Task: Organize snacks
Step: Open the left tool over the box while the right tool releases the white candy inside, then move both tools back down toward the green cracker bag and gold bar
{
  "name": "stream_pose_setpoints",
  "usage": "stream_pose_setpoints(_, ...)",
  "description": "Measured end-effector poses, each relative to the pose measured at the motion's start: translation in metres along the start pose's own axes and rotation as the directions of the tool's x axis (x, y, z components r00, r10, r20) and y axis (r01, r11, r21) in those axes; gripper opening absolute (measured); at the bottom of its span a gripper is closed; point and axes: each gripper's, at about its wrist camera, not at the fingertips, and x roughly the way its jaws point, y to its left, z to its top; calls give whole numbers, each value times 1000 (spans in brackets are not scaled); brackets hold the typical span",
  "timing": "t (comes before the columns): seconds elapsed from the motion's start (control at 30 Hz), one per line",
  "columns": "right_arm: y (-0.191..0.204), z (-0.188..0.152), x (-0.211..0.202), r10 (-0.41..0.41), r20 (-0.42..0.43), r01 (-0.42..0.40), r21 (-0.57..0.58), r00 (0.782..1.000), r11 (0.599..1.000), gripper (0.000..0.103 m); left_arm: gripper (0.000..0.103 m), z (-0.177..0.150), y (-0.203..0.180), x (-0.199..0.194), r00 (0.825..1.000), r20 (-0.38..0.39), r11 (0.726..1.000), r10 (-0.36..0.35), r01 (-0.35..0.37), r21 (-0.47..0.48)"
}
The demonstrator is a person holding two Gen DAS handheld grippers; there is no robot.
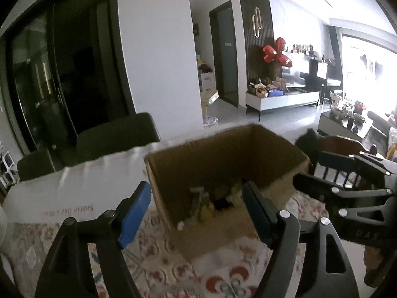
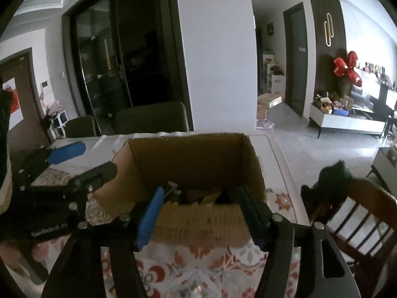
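Note:
An open brown cardboard box (image 1: pixel 223 154) stands on a floral tablecloth (image 1: pixel 173 268). Several snack packets (image 1: pixel 206 198) lie at its bottom, dim and hard to tell apart. My left gripper (image 1: pixel 196 211) is open just in front of the box's near left corner, with nothing between its blue pads. In the right wrist view, my right gripper (image 2: pixel 199 216) is open before the box (image 2: pixel 188 154). Its near wall shows between the fingers and the packets (image 2: pixel 198 196) lie just beyond. Each gripper appears in the other's view: the right one (image 1: pixel 347 181) and the left one (image 2: pixel 82 159).
A white package (image 1: pixel 62 188) with red lettering lies left of the box. A wooden chair (image 2: pixel 359 218) with a dark cloth (image 2: pixel 330 176) on its back stands at the table's right edge. Dark chairs (image 2: pixel 151 119) stand behind the table, before a white pillar.

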Motion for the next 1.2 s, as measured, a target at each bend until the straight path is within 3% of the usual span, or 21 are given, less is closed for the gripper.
stream_pose_setpoints(0.27, 8, -45, -28, -6, -26, 6, -16, 1000, 1000, 65, 79, -50, -16, -29, 998, -39, 999, -50, 50, 14)
stream_pose_setpoints(0.47, 12, -78, -31, -32, -80, 32, 8, 996, 999, 65, 81, -85, -18, -39, 997, -70, 1000, -26, 26, 7)
stream_pose_setpoints(0.67, 10, -112, -23, -11, -160, 19, 51, 987, 999, 65, 87, -118, -24, -43, 991, -120, 998, -62, 60, -21)
stream_pose_setpoints(1.0, 11, -148, -26, -60, -224, 60, -10, 973, 998, 65, 92, -164, -42, -30, 960, -259, 994, -107, 103, -29)
stream_pose_setpoints(1.13, 10, -157, -26, -50, -246, 52, 4, 968, 999, 65, 92, -175, -39, -28, 935, -296, 975, -195, 154, -158)
stream_pose_setpoints(1.2, 9, -160, -25, -43, -257, 46, 8, 965, 999, 65, 91, -176, -36, -24, 928, -313, 966, -201, 134, -221)
